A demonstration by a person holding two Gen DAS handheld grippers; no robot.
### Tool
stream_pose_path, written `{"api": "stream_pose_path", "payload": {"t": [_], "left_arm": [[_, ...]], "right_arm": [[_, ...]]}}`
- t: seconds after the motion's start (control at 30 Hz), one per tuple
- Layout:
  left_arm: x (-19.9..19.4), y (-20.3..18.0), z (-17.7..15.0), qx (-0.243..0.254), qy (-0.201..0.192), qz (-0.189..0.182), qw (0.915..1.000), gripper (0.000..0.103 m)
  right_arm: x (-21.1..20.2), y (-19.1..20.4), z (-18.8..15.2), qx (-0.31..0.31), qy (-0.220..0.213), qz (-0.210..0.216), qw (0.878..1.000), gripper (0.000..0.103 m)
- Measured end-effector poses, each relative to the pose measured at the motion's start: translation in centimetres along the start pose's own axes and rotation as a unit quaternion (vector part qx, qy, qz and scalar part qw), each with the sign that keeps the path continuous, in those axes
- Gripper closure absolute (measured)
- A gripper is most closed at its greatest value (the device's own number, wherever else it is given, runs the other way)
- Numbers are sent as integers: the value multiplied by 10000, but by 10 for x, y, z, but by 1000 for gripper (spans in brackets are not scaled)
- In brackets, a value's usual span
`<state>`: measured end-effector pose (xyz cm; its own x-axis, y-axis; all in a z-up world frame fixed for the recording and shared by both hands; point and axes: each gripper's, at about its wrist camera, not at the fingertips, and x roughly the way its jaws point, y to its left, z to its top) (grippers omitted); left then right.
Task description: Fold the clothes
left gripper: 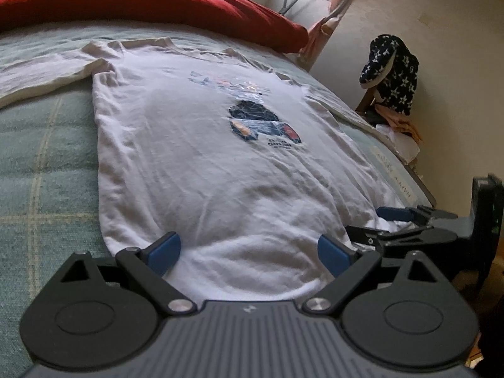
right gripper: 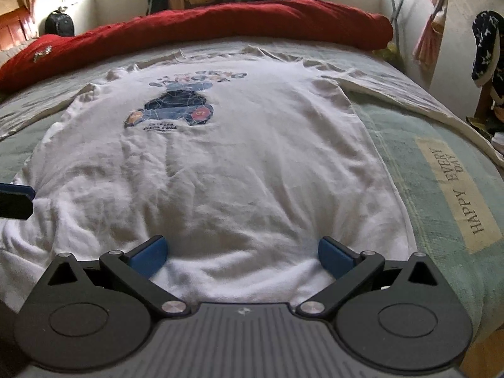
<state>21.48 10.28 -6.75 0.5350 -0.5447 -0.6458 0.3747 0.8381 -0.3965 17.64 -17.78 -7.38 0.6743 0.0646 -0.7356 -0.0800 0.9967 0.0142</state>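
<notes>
Blue-padded fingers (left gripper: 165, 250) of the left gripper (left gripper: 249, 252) stand spread wide over the near hem of a white T-shirt (left gripper: 201, 157), with nothing pinched between them. Its pads sit low against the cloth, though whether they touch it cannot be told. To its right, the right gripper (left gripper: 393, 223) shows side-on at the hem's right corner, one blue pad above a black finger with white cloth around them.

From the right wrist view, the right gripper (right gripper: 241, 253) also has its fingers (right gripper: 334, 256) spread wide over the hem, holding nothing. A blue pad of the left gripper (right gripper: 17, 193) pokes in at the left edge of that view, at the shirt's side.

The T-shirt (right gripper: 220, 157) lies flat and face up on a bed (right gripper: 425, 163) covered in a pale green checked sheet, collar toward the far side and hem nearest the cameras. A dark blue print (right gripper: 171, 110) with orange patches and small lettering sits on the chest. Both sleeves are spread out to the sides; the cloth is lightly wrinkled, most of all near the hem.

A red duvet (right gripper: 220, 22) lies bunched across the far end of the bed, just beyond the collar. A beige label (right gripper: 456, 189) on the sheet reads "HAPPY EVERY DAY", right of the shirt. Beside the bed, a dark garment (left gripper: 393, 72) with white stars hangs over a chair near the wall.
</notes>
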Motion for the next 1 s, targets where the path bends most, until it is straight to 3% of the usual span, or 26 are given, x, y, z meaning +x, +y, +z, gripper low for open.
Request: {"api": "stream_pose_path", "payload": {"t": [0.47, 0.63, 0.8, 0.9, 1.0], "left_arm": [[-3, -5, -6, 101, -60, 161, 9998, 8], [-3, -12, 3, -105, 0, 353, 9993, 8], [-4, -30, 23, -22, -97, 398, 9992, 8], [-1, -43, 35, 34, -190, 417, 9989, 8], [11, -56, 45, 116, -132, 485, 9987, 8]], "right_arm": [[-4, 4, -5, 117, -29, -150, 9998, 0], [-6, -3, -4, 4, 28, 108, 9999, 0], [-14, -16, -13, -3, -312, 485, 9983, 0], [-25, -37, -10, 291, -462, 1067, 9928, 0], [-32, -72, 4, 525, -684, 1226, 9887, 0]]}}
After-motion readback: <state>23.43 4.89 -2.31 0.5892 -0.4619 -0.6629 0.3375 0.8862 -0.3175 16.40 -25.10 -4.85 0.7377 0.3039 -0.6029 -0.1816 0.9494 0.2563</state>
